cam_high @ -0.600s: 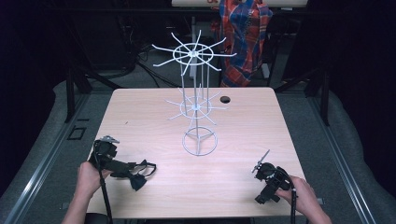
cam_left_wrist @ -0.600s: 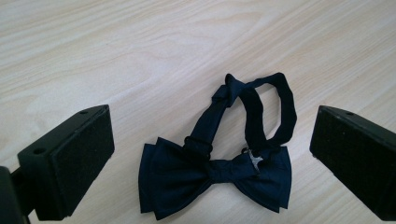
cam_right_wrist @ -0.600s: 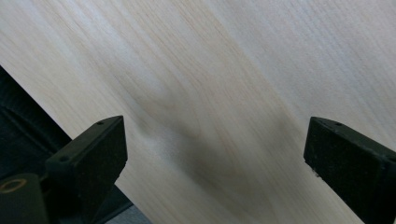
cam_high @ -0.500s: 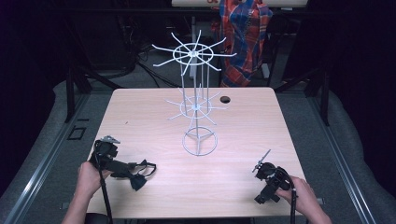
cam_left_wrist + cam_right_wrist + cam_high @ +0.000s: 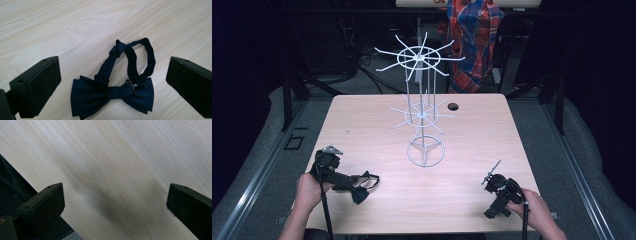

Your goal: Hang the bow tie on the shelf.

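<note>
A dark navy bow tie [image 5: 112,93] with its neck strap looped above it lies flat on the light wooden table [image 5: 377,125]. My left gripper [image 5: 113,73] hovers over it, open, a pad on each side and neither touching the cloth. From above, the bow tie [image 5: 362,191] sits near the front left of the table, just off the tip of my left gripper [image 5: 354,181]. At the front right, my right gripper [image 5: 494,207] rests in a hand. Its own view shows my right gripper [image 5: 113,195] open over bare wood beside the table's edge.
A tall white wire rack [image 5: 422,107] with two tiers of radiating arms and a ring base stands mid-table. A small dark round spot [image 5: 453,106] marks the far side. A plaid cloth [image 5: 472,35] hangs behind the table. Dark floor surrounds the table.
</note>
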Demonstrator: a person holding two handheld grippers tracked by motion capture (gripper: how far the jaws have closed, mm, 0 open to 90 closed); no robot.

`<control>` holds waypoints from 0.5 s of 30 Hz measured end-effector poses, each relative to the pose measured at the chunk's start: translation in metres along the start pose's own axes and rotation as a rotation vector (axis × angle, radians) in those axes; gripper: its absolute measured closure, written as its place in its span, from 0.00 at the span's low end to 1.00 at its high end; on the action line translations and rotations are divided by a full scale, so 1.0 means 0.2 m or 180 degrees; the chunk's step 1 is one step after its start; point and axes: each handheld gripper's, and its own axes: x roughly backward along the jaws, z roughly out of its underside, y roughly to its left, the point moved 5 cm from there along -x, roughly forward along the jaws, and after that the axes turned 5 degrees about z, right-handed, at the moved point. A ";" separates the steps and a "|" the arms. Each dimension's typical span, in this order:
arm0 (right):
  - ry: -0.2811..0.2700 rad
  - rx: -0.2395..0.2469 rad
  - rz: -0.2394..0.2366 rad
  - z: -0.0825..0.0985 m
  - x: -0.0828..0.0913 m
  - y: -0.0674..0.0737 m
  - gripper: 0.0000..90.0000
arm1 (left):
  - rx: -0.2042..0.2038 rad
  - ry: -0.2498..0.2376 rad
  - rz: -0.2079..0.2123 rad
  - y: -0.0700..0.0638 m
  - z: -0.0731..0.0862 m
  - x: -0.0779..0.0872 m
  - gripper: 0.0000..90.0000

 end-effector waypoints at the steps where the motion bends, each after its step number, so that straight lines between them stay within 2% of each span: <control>1: 0.0001 0.0027 0.0013 0.00 0.00 0.00 0.02 | 0.0007 0.0007 0.0001 0.00 0.00 0.00 0.00; 3: 0.0048 0.0055 0.0014 0.00 0.00 0.00 0.02 | 0.0013 0.0055 -0.0035 -0.01 0.00 -0.01 0.00; 5: 0.0009 0.0008 -0.0004 -0.01 0.00 0.01 0.02 | -0.0010 0.0070 -0.0037 -0.01 0.00 -0.02 0.00; 10: -0.0003 0.0025 -0.0031 -0.01 -0.01 0.01 0.02 | -0.0080 0.0186 -0.0119 -0.02 -0.01 -0.05 0.00; 15: 0.0057 0.0056 -0.0023 0.00 -0.01 0.01 0.02 | -0.0065 0.0249 -0.0116 -0.02 -0.01 -0.08 0.00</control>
